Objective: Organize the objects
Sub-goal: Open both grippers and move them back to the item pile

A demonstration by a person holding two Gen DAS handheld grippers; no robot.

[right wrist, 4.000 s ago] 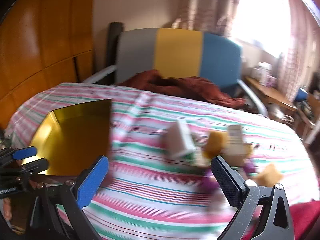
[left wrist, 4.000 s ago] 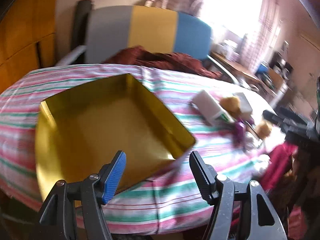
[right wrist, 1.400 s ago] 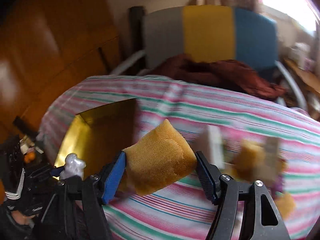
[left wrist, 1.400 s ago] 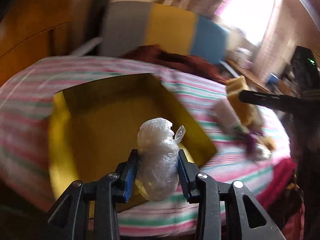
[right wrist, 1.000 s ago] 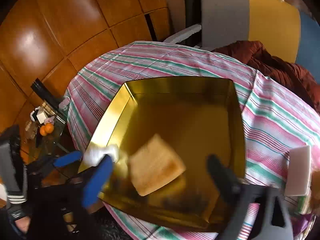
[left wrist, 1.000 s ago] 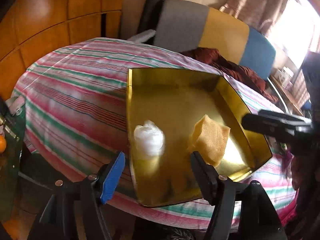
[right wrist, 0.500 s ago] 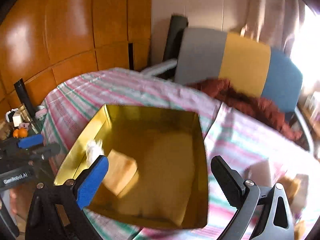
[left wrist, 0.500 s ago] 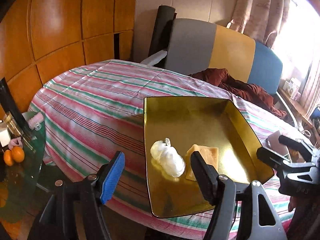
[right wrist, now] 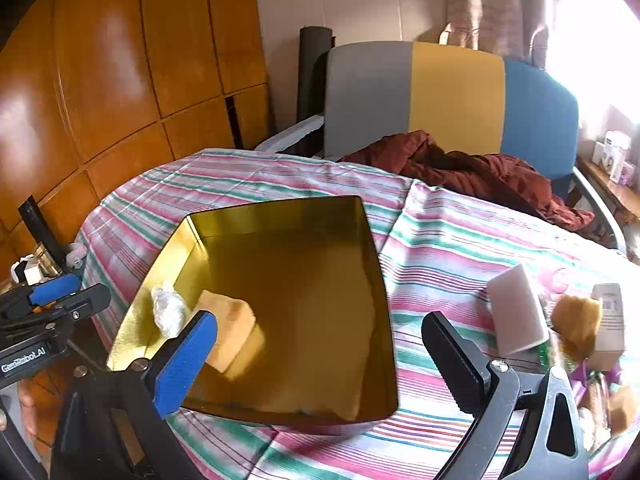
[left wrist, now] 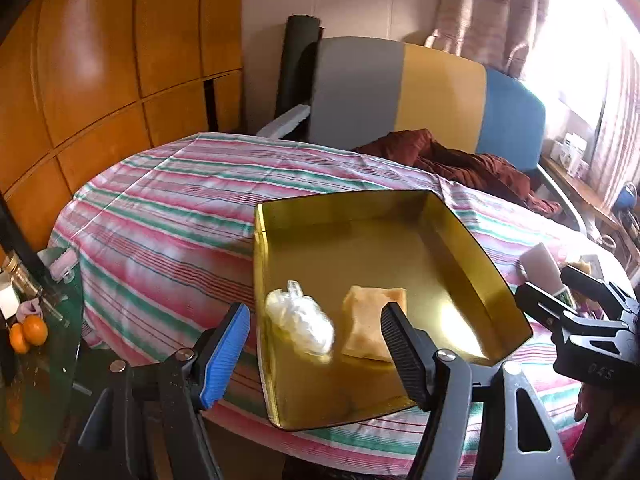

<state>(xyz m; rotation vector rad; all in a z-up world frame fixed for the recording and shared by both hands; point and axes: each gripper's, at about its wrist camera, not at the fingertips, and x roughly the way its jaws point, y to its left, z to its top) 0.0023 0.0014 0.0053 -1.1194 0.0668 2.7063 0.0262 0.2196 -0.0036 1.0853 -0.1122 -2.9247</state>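
A gold metal tray (left wrist: 460,240) (right wrist: 372,280) sits on the striped tablecloth. In it lie a clear plastic bundle (left wrist: 300,320) (right wrist: 168,310) and a tan sponge (left wrist: 372,324) (right wrist: 230,330), side by side near its front edge. My left gripper (left wrist: 316,352) is open and empty, just in front of the tray. My right gripper (right wrist: 320,356) is open and empty above the tray's near right corner; it also shows in the left wrist view (left wrist: 576,308).
Right of the tray lie a white block (right wrist: 516,312), another tan sponge (right wrist: 578,322), a small carton (right wrist: 610,320) and purple bits. A dark red cloth (right wrist: 472,172) and a chair (right wrist: 452,96) are behind. A glass side table with oranges (left wrist: 28,332) stands left.
Both grippers let go of the plastic bundle and the sponge into the tray, opened, and have drawn back and up. The sponge has settled flat.
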